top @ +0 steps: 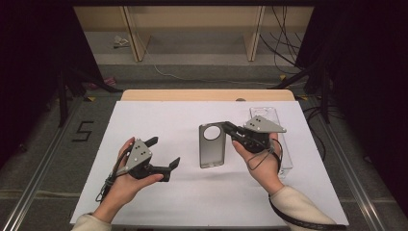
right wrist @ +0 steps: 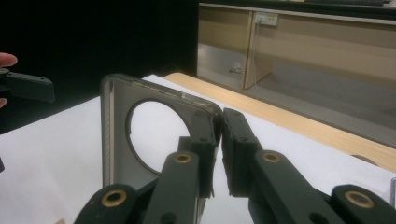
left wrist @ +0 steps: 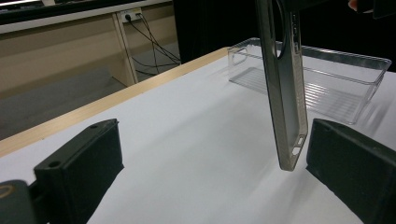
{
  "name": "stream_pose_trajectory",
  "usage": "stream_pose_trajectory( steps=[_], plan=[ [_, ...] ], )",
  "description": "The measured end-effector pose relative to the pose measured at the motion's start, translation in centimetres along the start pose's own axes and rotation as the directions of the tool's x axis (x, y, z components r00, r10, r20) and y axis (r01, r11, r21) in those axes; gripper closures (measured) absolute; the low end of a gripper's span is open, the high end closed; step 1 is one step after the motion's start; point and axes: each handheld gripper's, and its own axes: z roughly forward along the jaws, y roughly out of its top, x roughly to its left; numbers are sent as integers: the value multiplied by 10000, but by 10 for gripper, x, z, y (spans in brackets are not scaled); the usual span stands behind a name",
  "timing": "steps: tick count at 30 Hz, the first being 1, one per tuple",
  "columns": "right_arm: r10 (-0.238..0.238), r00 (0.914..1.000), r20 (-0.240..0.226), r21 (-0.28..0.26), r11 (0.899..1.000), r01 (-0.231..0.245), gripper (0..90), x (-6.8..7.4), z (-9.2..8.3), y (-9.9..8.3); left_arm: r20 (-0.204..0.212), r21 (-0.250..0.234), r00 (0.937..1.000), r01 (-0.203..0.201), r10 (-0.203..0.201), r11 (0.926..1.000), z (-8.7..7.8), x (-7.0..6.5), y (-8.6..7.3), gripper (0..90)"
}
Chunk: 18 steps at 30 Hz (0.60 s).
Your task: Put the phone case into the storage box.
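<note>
On the table (top: 159,120), a white sheet, and at the right edge a clear tray (top: 287,149) with nothing seen inside. Just left of the tray, a grey phone case (top: 212,147), held up off the sheet and not lying in the tray. Gripped by the right gripper (top: 228,127) at the top corner, next to the big round hole. Jaws there squeezed tight on the thin top wall of the case, one pad inside and one outside, as seen in the right gripper view. Long side of the case hanging almost straight up and down in the left gripper view, low end just above the sheet, free and touching nothing. Left gripper (top: 165,151) well apart to the left, low over the sheet, jaws spread wide with nothing between the pads. Pointed toward the case, with the low end ahead of these jaws and closer to the right-hand jaw than the left-hand one. Probably next: bring the free left gripper forward so the low end slips between the wide jaws, then pinch.
</note>
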Motion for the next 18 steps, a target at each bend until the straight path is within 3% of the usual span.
stream_pose_trajectory(
  steps=[18],
  plan=[
    [132, 9998, 171, -118, 9998, -129, 843, -7, -4, 4, -63, -21, 10000, 34, -35, 10000, 0, 2, 0, 31]
  ],
)
